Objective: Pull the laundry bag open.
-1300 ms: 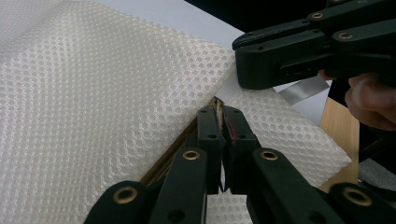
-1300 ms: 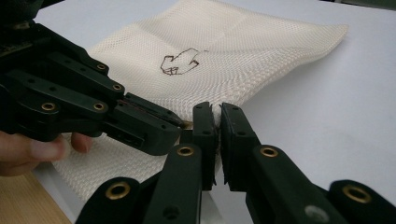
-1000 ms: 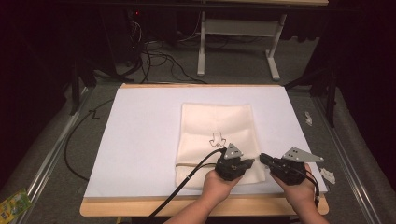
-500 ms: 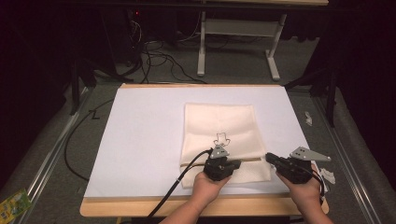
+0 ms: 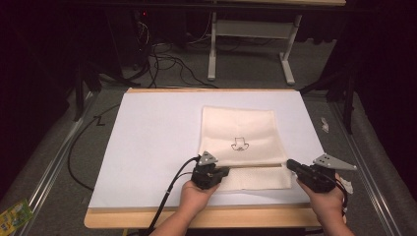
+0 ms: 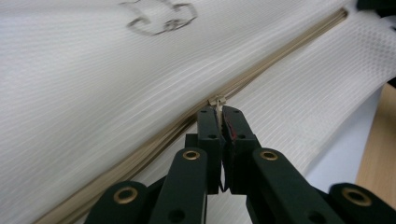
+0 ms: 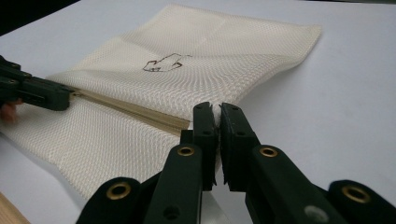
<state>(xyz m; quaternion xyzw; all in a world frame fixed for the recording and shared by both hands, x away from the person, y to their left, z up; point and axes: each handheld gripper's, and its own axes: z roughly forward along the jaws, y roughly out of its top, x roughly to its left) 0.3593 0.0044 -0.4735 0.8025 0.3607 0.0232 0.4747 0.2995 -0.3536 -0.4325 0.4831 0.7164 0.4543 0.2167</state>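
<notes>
Cream mesh bag [image 5: 239, 142] lies flat on the white sheet [image 5: 152, 147], right of centre, zipper [image 6: 154, 140] along its near edge. Left gripper [image 6: 219, 111] pinches the zipper pull [image 6: 218, 101]; right gripper [image 7: 216, 112] clamps the bag's right edge at the zipper's end. Pull sits near the left end. Judging by this, the zipper run looks nearly complete; whether it is opening or closing, cannot tell.

a cream mesh pouch [image 5: 238, 142] is lying flat, its tan zipper [image 6: 261, 70] running from the left gripper's fingers [image 6: 210, 126] to the right gripper's fingers [image 7: 205, 123].
</notes>
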